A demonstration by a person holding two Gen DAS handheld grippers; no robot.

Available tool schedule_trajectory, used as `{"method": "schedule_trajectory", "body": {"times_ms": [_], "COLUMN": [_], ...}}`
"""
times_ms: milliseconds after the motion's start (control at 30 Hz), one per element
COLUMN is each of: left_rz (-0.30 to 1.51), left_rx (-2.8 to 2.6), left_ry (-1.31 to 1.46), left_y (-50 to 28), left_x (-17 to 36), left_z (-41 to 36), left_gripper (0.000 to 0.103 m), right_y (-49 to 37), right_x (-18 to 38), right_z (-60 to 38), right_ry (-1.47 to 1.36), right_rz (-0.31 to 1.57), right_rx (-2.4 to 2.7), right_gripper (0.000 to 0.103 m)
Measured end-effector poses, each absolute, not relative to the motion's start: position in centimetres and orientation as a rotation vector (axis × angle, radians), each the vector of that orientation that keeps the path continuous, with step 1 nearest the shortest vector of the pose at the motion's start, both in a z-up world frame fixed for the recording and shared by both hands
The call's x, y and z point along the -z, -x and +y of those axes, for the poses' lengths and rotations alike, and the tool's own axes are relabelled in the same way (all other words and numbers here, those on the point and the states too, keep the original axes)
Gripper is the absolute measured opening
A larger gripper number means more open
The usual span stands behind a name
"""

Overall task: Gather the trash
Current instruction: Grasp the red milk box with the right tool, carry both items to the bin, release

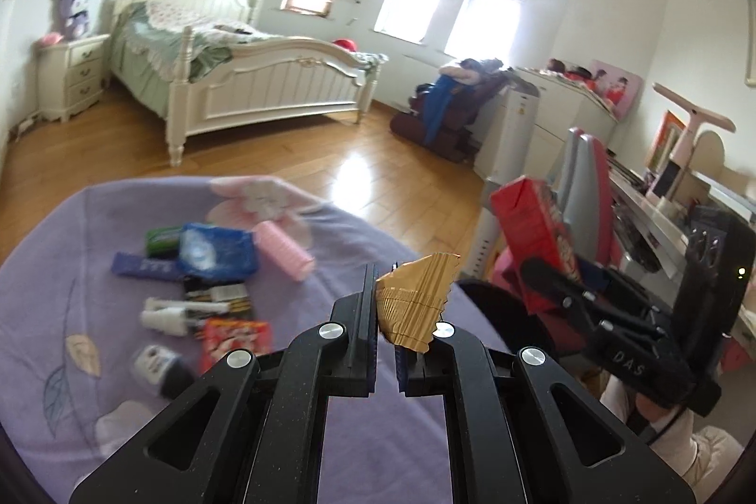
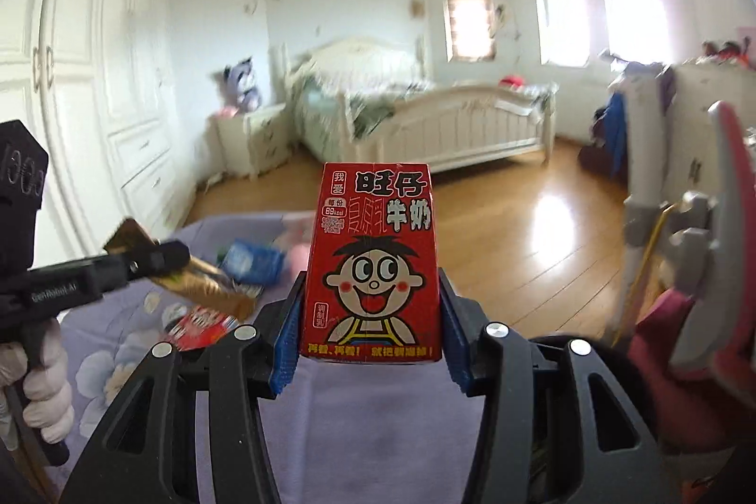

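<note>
Right gripper [image 2: 373,315] nearest lens: jaws pinch red carton [image 2: 373,263] by both side walls, upright, lifted above purple sheet [image 2: 378,419]. Carton likely light, thin-walled, crushable; hold low on sides. Left gripper [image 1: 385,310] pressed together on gold wrapper [image 1: 416,305]: crinkly, near weightless, foil probably slippery. More litter on sheet: blue pack [image 1: 217,251].

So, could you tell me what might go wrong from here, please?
The left gripper pinches only one end of the gold wrapper, so it might slip out. The right gripper holds the red milk carton by its lower half; squeezing may crush it or push out leftover milk onto the purple bedspread.
</note>
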State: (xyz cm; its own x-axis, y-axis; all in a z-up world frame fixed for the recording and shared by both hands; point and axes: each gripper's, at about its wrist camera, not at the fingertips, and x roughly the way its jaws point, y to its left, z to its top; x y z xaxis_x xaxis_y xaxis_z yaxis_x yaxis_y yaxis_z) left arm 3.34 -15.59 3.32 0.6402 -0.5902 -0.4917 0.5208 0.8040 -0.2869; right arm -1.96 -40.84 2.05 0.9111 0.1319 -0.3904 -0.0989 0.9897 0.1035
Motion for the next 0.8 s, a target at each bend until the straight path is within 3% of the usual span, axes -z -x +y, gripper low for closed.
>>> {"method": "schedule_trajectory", "body": {"times_ms": [400, 800], "left_rz": [0.592, 0.725], "left_rx": [0.817, 0.918], "left_ry": [0.025, 0.038], "left_y": [-2.4, -3.5], "left_x": [-3.7, 2.1], "left_z": [-28.1, -35.6], "left_gripper": [0.007, 0.007], "right_y": [4.1, 4.1], "right_x": [0.6, 6.4], "right_z": [-49.4, -52.5], "right_ry": [-0.087, -0.128], "right_rz": [0.402, 0.549], "right_rx": [0.163, 0.241], "right_gripper": [0.049, 0.049]}}
